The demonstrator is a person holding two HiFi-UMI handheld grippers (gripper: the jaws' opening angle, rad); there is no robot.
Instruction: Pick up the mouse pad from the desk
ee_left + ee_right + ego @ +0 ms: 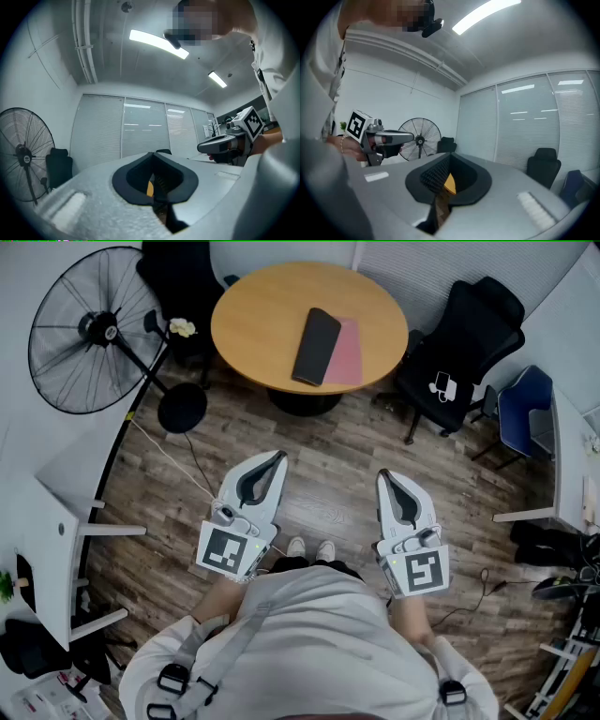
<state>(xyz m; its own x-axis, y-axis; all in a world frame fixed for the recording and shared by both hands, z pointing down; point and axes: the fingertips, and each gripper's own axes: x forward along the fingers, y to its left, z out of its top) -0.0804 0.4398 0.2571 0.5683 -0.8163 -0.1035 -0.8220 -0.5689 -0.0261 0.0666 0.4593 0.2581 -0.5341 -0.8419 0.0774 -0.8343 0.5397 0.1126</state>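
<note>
No legible text, labels or numbers anywhere

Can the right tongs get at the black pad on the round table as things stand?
Not from here, probably: the right tongs are shut and held near the body, with floor between them and the table. Nothing blocks the black pad; a step forward should do.

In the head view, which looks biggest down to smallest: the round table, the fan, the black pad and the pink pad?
1. Round table
2. Fan
3. Black pad
4. Pink pad, though the black pad covers part of it, so these last two may really be alike.
</note>
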